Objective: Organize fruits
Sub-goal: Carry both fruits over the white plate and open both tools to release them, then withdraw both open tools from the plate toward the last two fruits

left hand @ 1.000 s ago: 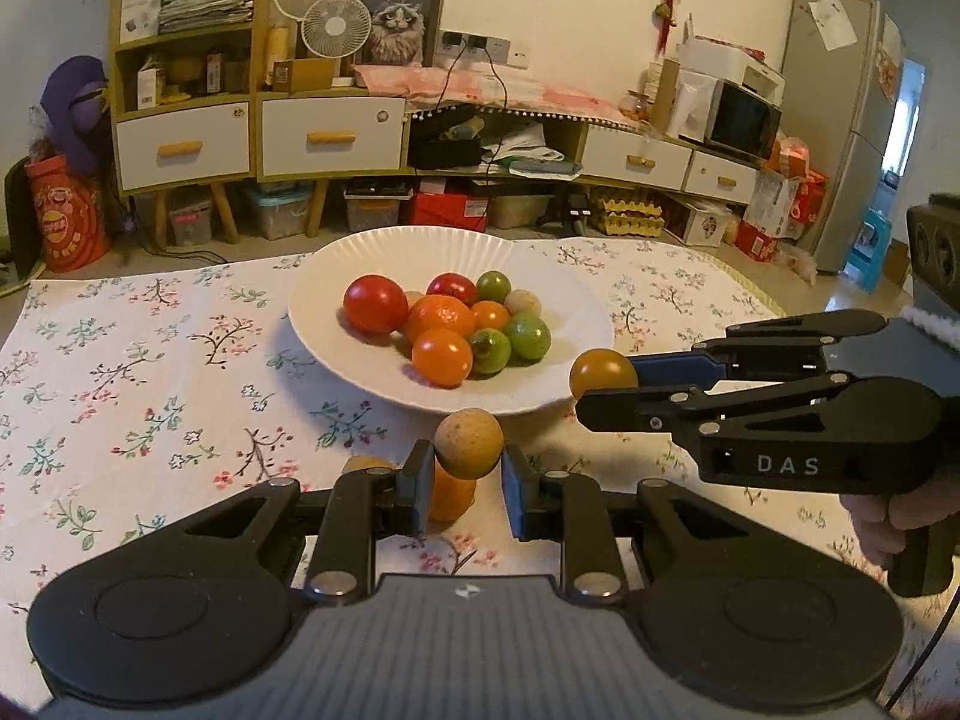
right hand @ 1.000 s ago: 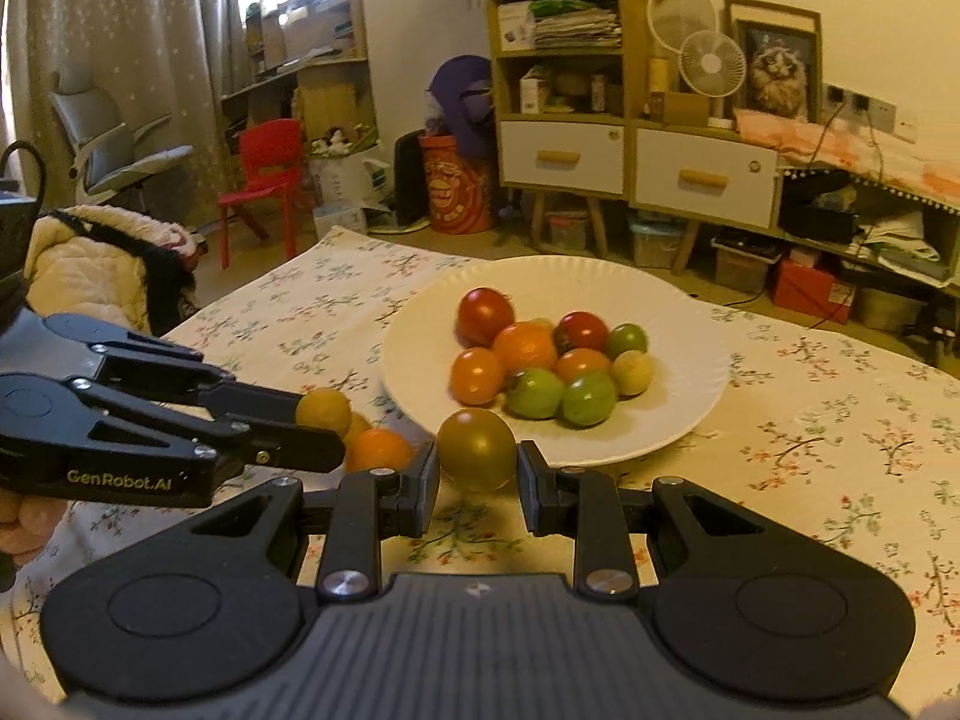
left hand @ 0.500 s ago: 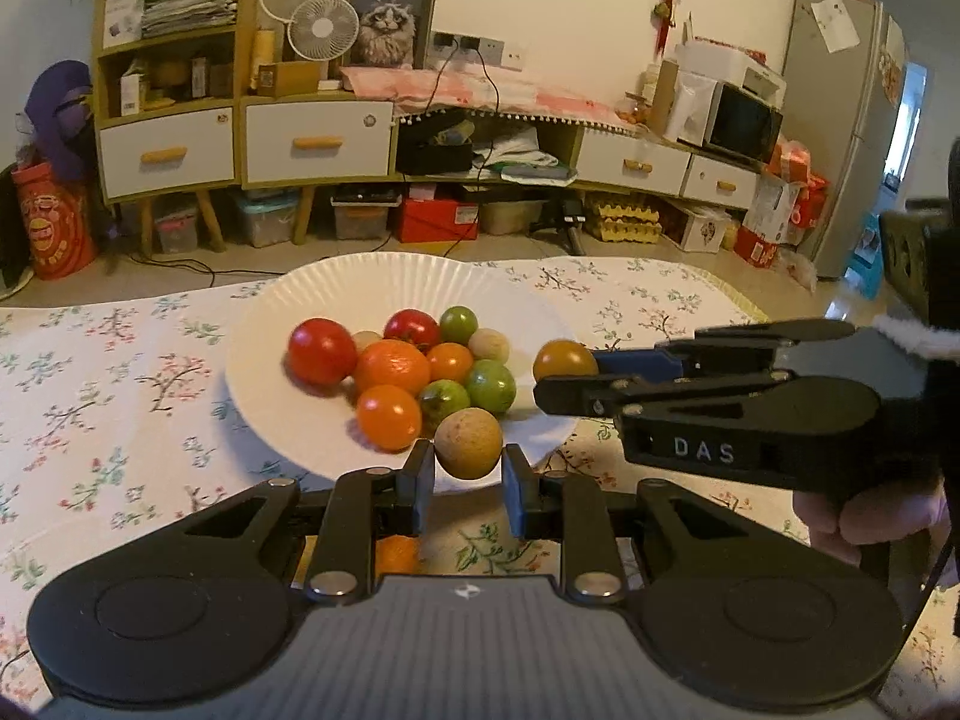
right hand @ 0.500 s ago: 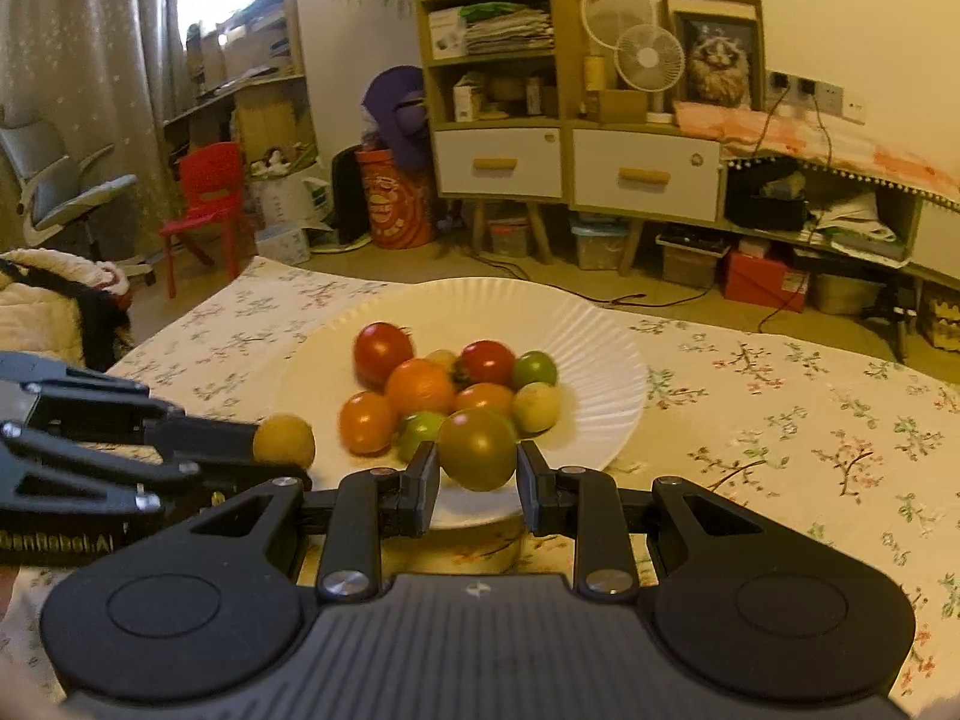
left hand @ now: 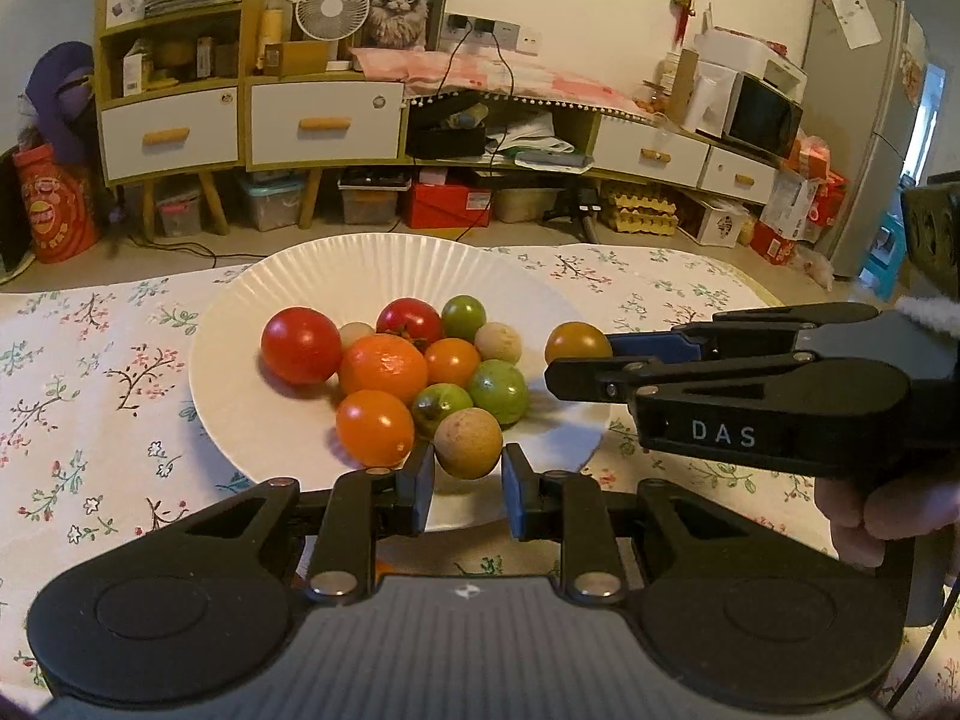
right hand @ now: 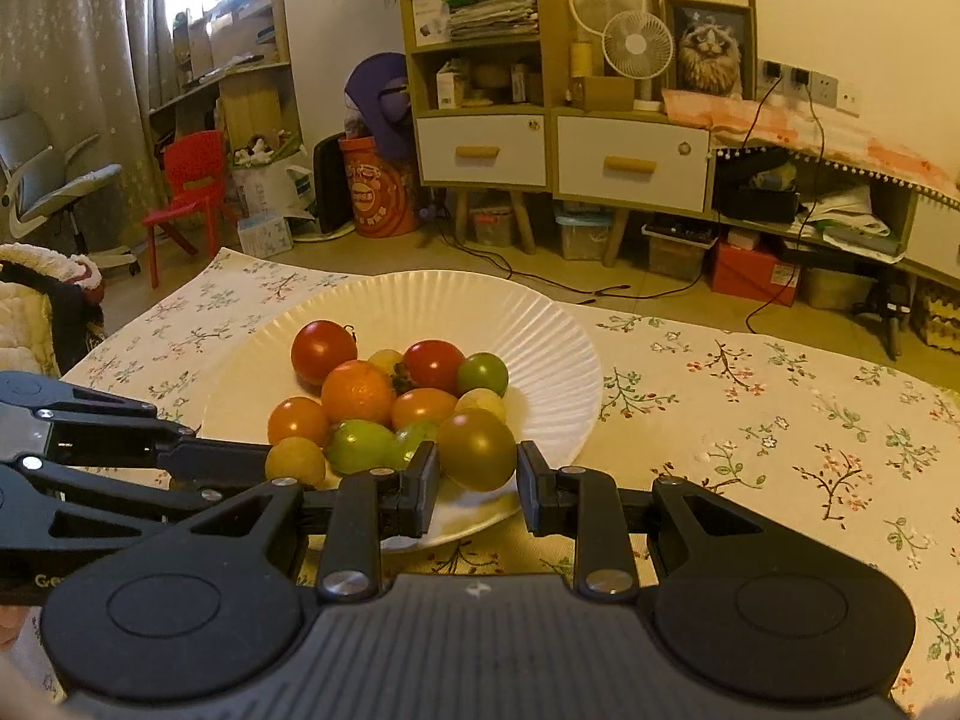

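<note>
A white paper plate (left hand: pixel 252 324) (right hand: pixel 558 348) on the flowered tablecloth holds several red, orange and green tomatoes and small tan fruits. My left gripper (left hand: pixel 467 480) holds a tan round fruit (left hand: pixel 468 443) between its pads over the plate's near rim; it also shows in the right wrist view (right hand: pixel 295 461). My right gripper (right hand: pixel 477 483) holds a dark olive-orange tomato (right hand: pixel 477 449) over the plate's near edge; this tomato also shows in the left wrist view (left hand: pixel 577 342), at the plate's right side.
An orange fruit (left hand: pixel 384 567) lies on the cloth under my left gripper, mostly hidden. The tablecloth (right hand: pixel 780 420) spreads right of the plate. Cabinets, fans and boxes stand beyond the table's far edge.
Both grippers have carried their fruits forward from the cloth to over the plate. The pile of fruit now sits closer to both sets of fingers.
</note>
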The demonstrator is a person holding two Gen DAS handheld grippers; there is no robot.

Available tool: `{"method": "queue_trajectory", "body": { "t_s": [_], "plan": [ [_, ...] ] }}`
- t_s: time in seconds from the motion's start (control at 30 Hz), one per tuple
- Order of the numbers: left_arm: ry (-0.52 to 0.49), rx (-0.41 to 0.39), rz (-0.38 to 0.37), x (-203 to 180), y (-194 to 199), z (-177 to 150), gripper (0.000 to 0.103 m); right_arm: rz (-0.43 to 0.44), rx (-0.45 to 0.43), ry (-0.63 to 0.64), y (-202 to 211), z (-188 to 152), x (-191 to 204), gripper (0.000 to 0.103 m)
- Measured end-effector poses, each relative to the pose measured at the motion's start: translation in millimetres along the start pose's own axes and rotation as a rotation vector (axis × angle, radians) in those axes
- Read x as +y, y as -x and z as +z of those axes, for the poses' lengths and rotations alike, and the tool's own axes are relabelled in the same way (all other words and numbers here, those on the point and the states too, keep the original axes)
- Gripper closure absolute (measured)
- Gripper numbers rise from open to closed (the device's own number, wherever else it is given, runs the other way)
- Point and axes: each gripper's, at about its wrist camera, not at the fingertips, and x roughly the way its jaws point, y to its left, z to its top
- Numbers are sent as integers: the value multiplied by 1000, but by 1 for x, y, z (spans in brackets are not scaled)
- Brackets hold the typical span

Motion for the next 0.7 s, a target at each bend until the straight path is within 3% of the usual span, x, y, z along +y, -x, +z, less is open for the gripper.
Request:
{"method": "queue_trajectory", "body": {
  "t_s": [0.3, 0.7],
  "plan": [
    [7, -5, 4, 1, 2, 0, 81, -6, 0, 0, 1, -1, 3, 76],
    [-2, -21, 15, 1, 18, -1, 48, -29, -16, -19, 12, 2, 7, 42]
  ]
}}
